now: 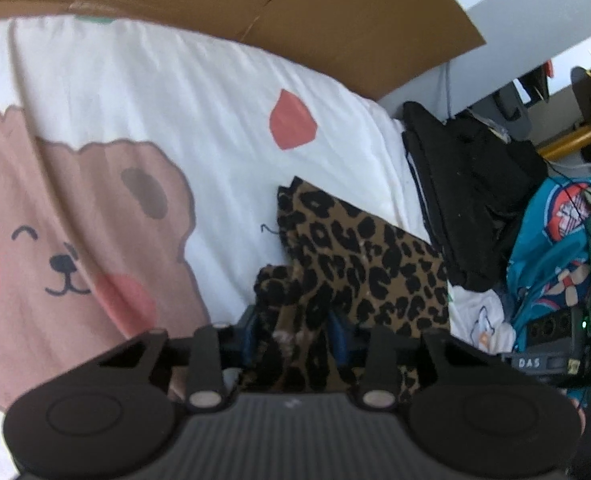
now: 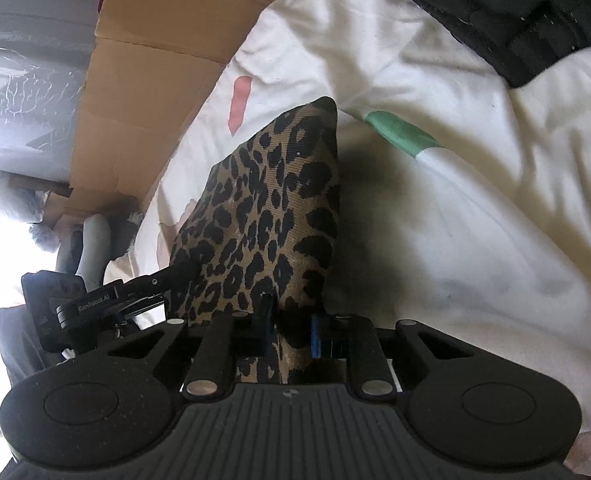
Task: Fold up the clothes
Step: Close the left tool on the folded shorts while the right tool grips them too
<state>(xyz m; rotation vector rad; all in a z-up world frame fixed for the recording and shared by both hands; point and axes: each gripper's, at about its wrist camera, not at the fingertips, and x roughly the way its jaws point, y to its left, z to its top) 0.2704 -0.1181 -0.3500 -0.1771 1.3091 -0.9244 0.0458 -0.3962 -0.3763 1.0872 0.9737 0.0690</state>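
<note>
A leopard-print garment (image 1: 367, 264) lies on a white bedsheet (image 1: 155, 92) printed with a brown bear. In the left wrist view my left gripper (image 1: 293, 332) is shut on a bunched near edge of the garment, which fills the gap between the blue pads. In the right wrist view the garment (image 2: 271, 200) rises as a raised fold to a pointed corner. My right gripper (image 2: 291, 328) is shut on its lower edge, the cloth pinched between the pads. The left gripper's black body (image 2: 95, 304) shows at the left, reaching into the same garment.
A pile of folded black clothes (image 1: 467, 200) sits on the bed to the right of the garment, also at the top right (image 2: 515, 12). Cardboard (image 1: 335, 12) borders the far side of the bed. Blue patterned fabric (image 1: 547, 240) and a dark device lie at the right edge.
</note>
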